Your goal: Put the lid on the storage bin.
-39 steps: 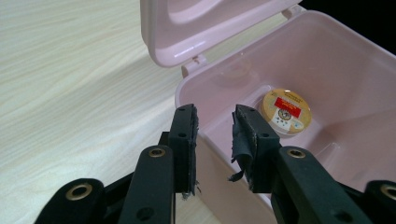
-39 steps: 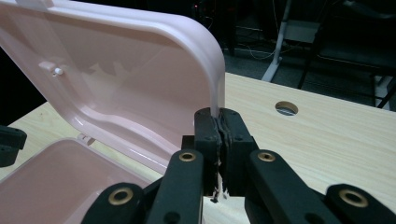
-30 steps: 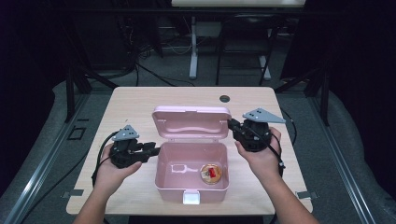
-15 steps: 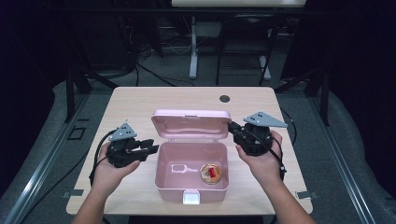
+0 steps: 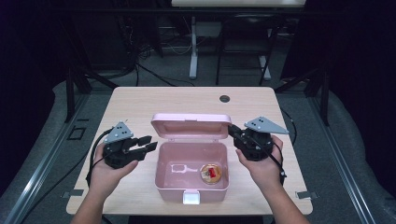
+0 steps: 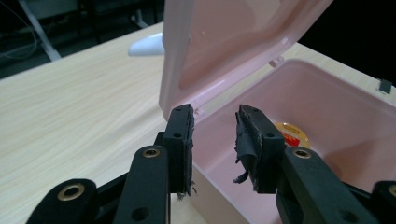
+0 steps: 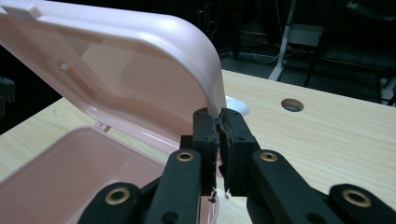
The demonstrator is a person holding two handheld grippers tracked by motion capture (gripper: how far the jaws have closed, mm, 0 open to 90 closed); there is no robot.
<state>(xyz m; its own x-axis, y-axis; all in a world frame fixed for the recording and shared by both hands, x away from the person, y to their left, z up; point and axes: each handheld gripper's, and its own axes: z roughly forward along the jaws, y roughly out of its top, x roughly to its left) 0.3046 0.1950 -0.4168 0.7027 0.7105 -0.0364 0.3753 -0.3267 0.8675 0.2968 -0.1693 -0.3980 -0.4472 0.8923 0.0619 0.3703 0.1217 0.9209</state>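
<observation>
Two grippers: one in each of the person's hands, either side of a pink box on a wooden table.
Box: sits near the front middle of the table, body open to the top, a white latch on its front wall.
Lid: raised on the far edge of the box, standing roughly upright with its inner face toward the person.
Inside the box: a round amber-coloured item with a red mark lies on the floor toward the right; a pale outline beside it on the left is too faint to identify.
Right gripper: its jaws are pinched together on the right-hand edge of the lid, the rim of the lid caught between the two pads.
Left gripper: jaws parted with a clear gap and nothing between them; they point at the left rear corner of the box, just beside the lid's lower edge without touching it.
Left gripper, high view: held just off the box's left wall, apart from it.
Table hole: a round dark grommet near the far edge, well behind the lid.
</observation>
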